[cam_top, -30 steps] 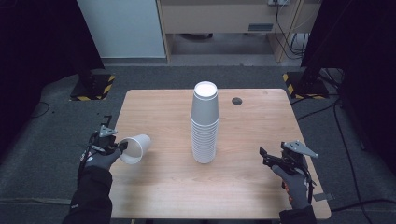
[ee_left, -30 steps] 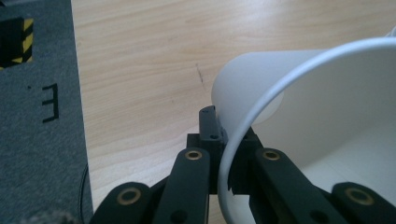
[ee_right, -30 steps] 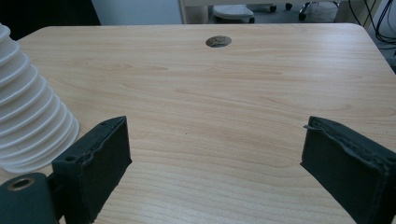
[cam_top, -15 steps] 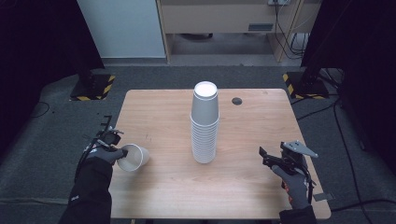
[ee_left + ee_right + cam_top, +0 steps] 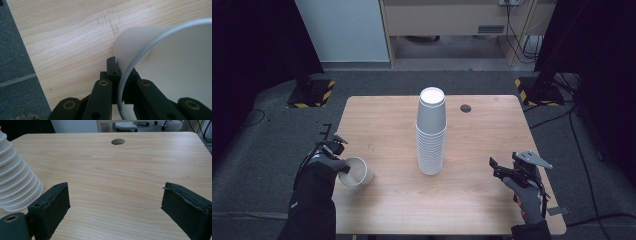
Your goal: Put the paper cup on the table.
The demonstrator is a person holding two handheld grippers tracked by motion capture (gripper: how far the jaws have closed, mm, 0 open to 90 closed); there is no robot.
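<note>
**Loose cup coming down at the near left edge**

Since a second ago my left gripper (image 5: 338, 161) has pulled the loose cup (image 5: 354, 172) back toward me and lowered it; it now sits low over the near left part of the table (image 5: 492, 130), mouth tipped up and toward my side. In the left gripper view the jaws are clenched on the cup's rim (image 5: 130, 72), one inside the wall and one outside. My right gripper (image 5: 502, 170) has not shifted: it waits over the near right of the table with jaws spread wide and nothing between them, well apart from the tall stack of cups (image 5: 431, 132) in the middle.

I judge the step in hand is setting this cup down on the wood. To do it well I want the base flat on the surface before I let go, because a rim pinch on thin paper can tip or dent the cup. I would level my wrist first, then release gently, and keep clear of the table edge beside it.
</note>
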